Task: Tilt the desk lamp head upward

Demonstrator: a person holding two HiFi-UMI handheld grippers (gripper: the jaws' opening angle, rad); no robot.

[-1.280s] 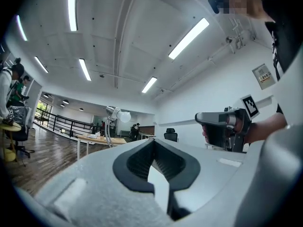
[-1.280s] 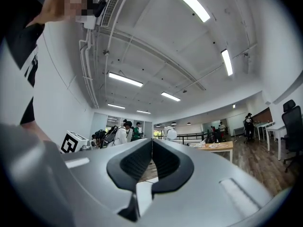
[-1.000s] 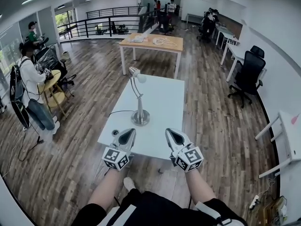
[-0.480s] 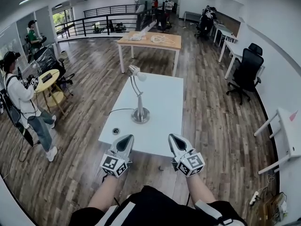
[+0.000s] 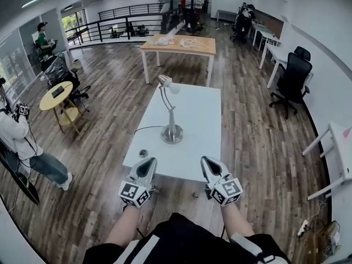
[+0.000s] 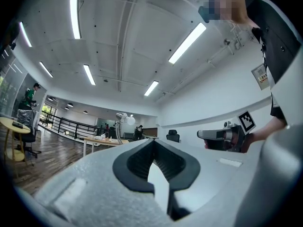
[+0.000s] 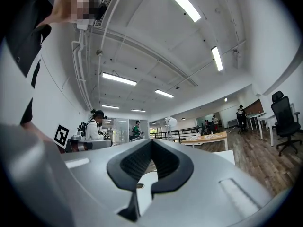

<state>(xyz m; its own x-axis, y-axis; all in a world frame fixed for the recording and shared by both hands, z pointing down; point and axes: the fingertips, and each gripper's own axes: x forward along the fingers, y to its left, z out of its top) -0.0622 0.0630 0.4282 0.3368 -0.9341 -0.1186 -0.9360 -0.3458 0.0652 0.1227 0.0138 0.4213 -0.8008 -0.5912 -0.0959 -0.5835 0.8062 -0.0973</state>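
Standing by the left edge of the tabletop, the desk lamp is judged base-heavy and stiff-hinged; its head should be gripped. The left gripper and right gripper are held closed, empty.

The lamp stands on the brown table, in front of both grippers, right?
No: the lamp stands on the white table, in front of the left gripper and right gripper. The brown table is farther back. The head view shows it.
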